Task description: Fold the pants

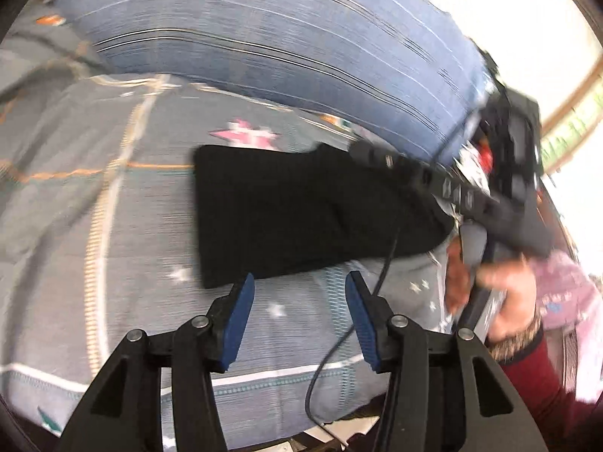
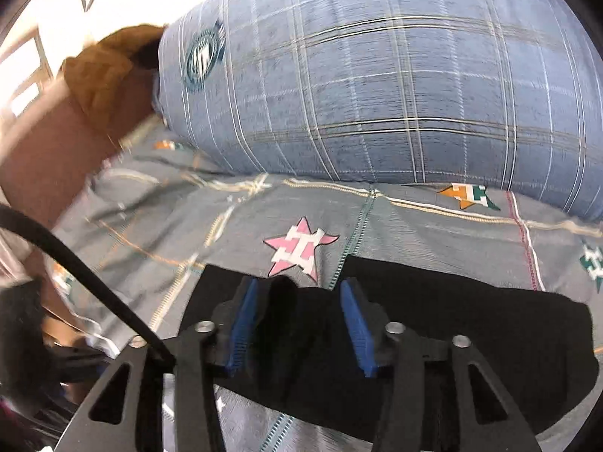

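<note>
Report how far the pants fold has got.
Looks mostly done: the black pants lie as a compact rectangle on the star-patterned bedsheet. In hand: nothing; the left gripper is open short of the near edge, and the right gripper is open above the cloth. Left: perhaps a final fold or smoothing.

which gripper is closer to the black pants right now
Right. The right gripper sits directly over the black pants, jaws open astride a raised fold. The left gripper hangs open just short of the pants' near edge, over the bedsheet.
</note>
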`<state>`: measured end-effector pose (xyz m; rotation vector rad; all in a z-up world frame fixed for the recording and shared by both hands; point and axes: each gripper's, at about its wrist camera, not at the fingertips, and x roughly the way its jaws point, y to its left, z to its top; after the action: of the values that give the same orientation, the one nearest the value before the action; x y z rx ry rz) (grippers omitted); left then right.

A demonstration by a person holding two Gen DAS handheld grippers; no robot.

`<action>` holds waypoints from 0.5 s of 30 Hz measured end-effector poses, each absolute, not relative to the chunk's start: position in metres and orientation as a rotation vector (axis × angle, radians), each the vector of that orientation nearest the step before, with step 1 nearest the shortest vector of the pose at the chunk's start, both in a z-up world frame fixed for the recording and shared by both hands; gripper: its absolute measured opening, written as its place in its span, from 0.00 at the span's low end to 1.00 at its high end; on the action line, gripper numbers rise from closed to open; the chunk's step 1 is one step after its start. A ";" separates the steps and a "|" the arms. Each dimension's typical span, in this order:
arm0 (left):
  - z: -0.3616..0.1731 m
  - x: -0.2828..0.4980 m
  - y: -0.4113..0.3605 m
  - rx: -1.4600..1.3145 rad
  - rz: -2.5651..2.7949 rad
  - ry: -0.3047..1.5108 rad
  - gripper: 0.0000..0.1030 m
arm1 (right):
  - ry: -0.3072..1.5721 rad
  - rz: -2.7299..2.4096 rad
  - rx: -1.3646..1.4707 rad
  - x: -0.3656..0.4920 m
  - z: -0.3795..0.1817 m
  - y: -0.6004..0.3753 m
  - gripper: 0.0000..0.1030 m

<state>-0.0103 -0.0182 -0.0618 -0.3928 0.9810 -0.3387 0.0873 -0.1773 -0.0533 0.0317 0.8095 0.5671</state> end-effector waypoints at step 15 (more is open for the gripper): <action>-0.078 0.046 -0.014 -0.405 -0.233 0.977 0.48 | 1.009 0.375 0.214 0.066 -0.121 -0.220 0.02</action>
<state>0.0463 -0.0139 -0.0782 -0.4053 0.9769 -0.2326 0.0662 -0.2203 -0.1210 0.2141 1.0087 0.3755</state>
